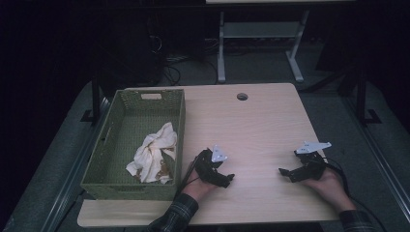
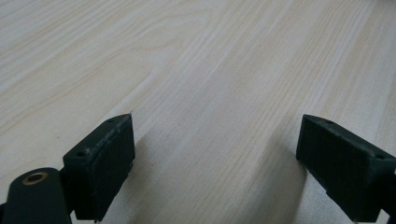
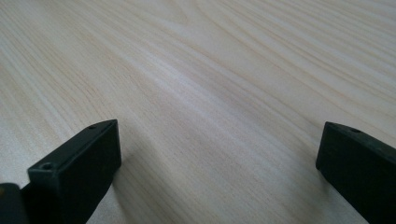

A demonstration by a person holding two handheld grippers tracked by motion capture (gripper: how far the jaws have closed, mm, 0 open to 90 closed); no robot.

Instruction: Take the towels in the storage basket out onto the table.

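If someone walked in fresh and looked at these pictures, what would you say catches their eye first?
Most likely the green woven basket at the table's left edge, with a crumpled white cloth with brownish patches lying inside it. Next come the two black grippers on the bare light wooden table: the left gripper just right of the basket, and the right gripper nearer the right edge. Both have their jaws spread wide with nothing between them.
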